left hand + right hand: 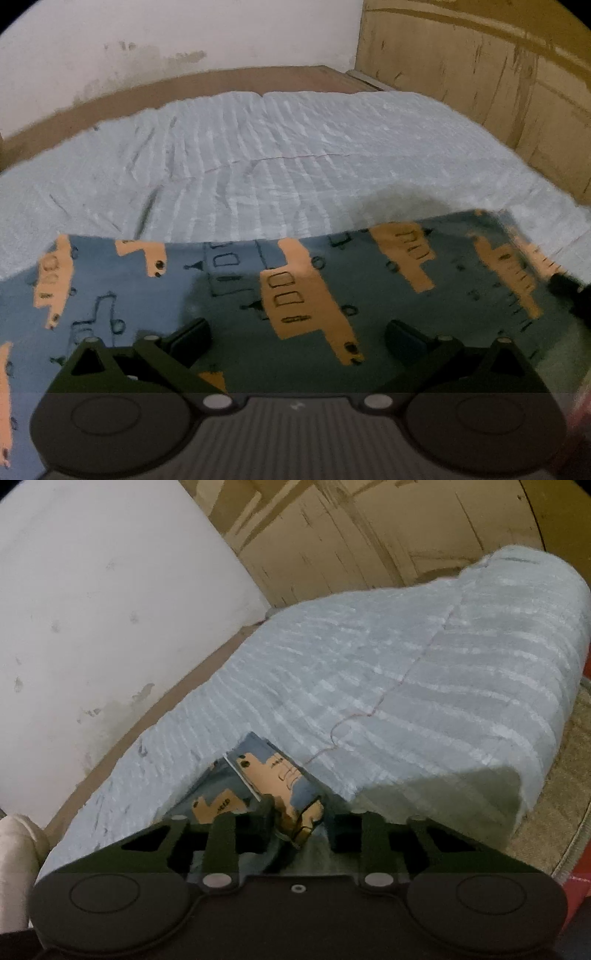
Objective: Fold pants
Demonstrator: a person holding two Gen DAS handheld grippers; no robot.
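Blue pants (229,295) printed with orange vehicles lie spread flat on a light blue ribbed bedspread (295,155). In the left wrist view my left gripper (299,336) hovers just over the cloth. Its fingers (192,338) stand wide apart and nothing is pinched between them. In the right wrist view my right gripper (299,823) has narrowed on a bunched edge of the pants (273,775), and the fabric fills the gap between its pads. A dark blurred shape (569,291) sits at the pants' right corner in the left wrist view.
A white stained wall (166,37) and a brown bed rail (221,79) run along the far side. Wooden panels (480,74) stand at the right. Past the bedspread (443,664) lies a woven mat (565,794). A pale sleeve (18,845) shows at the left edge.
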